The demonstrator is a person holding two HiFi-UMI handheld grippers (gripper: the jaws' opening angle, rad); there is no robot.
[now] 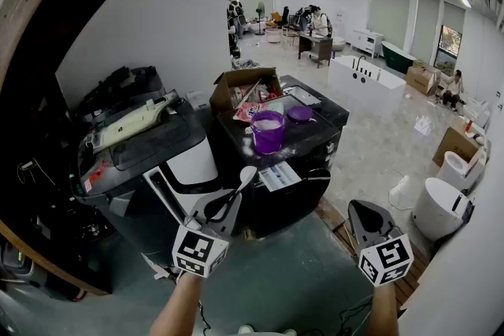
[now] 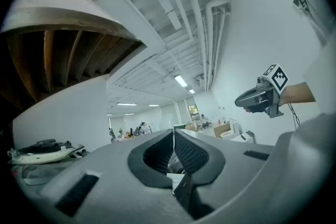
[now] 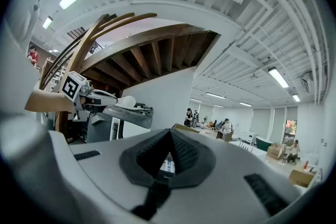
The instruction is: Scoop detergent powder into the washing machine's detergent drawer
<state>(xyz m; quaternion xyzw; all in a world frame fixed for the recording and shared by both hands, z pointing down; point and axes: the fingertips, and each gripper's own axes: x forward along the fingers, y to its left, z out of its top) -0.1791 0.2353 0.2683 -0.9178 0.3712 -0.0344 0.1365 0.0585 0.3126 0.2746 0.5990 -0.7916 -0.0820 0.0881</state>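
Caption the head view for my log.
Left gripper holds white scoop before purple powder tub on black machine; right gripper shut, empty.

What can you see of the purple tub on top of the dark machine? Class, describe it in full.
The purple tub is round and looks like translucent plastic. It stands upright and open, and pale powder shows inside near the rim. It rests on the dark machine top, with white specks scattered by its base. Its flat purple lid lies beside it, off the tub. A pink bag sits just behind it.
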